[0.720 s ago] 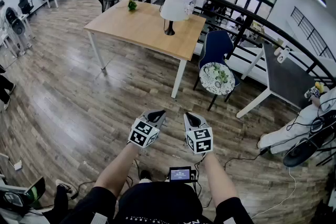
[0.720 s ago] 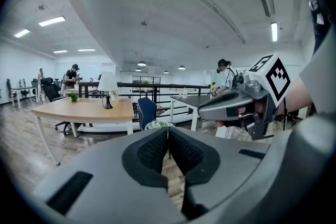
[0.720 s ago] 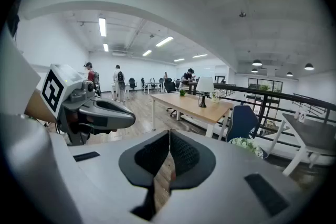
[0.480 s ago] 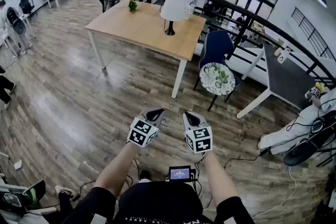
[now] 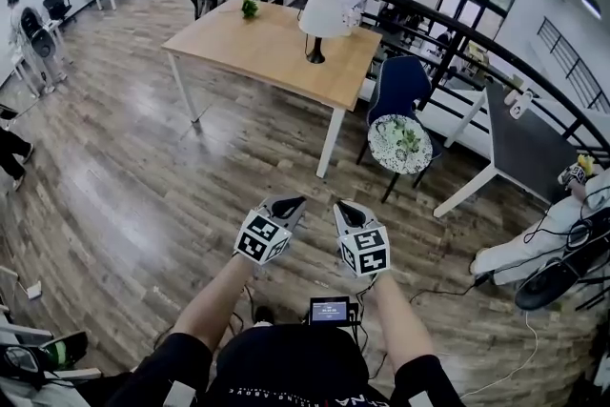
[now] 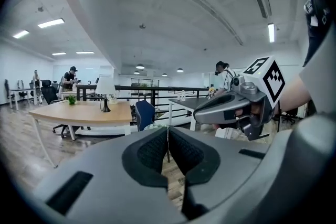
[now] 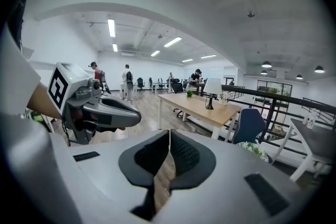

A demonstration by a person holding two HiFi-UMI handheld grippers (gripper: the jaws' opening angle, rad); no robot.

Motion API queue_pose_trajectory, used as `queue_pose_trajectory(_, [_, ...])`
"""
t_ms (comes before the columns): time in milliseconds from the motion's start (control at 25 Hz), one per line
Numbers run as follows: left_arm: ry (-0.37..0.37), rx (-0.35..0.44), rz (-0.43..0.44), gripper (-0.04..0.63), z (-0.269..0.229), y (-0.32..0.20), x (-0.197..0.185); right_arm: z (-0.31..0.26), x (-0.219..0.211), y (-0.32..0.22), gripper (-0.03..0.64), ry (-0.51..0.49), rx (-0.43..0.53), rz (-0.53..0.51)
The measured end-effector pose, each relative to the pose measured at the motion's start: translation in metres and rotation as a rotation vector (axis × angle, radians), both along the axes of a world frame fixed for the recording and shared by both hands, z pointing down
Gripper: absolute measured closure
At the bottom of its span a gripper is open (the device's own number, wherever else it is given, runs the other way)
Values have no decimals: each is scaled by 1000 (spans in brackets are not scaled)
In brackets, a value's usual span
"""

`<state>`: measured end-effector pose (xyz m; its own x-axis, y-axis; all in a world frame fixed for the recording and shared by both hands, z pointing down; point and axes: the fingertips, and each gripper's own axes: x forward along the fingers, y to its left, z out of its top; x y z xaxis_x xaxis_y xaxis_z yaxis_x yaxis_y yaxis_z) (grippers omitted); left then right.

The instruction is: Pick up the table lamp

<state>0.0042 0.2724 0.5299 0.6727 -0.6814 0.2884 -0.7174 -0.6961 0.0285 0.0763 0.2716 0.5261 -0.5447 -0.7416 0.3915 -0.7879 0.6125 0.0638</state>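
— Well ahead of the 2 tongs, what stands there?
— A lamp [image 5: 321, 18] with a white shade and a dark base. It stands upright on a wooden tabletop [image 5: 257, 52], toward the side farthest from the tongs. Bare wood floor [image 5: 143, 176] lies between it and them.
— Is either pair near it?
— No. Left tongs [image 5: 289, 202] and right tongs [image 5: 345, 206] sit side by side, low and close to the person. Both are well apart from the lamp and point forward and slightly down.
— Their state?
— Left tongs: jaws pressed together, nothing between them. Right tongs: jaws likewise meet at the tips, and only floor shows through the slit behind them, so they are empty too.
— Anything else beyond them?
— 1 small green plant [image 5: 250, 8] is on the tabletop, farther from the tongs than the lamp and to its left. A blue chair [image 5: 398, 91] stands by the tabletop's right end, on the right tongs' side, with a railing [image 5: 457, 24] beyond it.
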Motion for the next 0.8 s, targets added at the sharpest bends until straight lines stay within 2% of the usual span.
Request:
queue_pose_trajectory(560, [-60,-23,-48,575,12,-1,-4,6,5,-6,584,-23,-24,-17])
queue_pose_trajectory(800, [-37,-30,-71,575,12,-14,10,5,23,-20,584,-55,-25,-27])
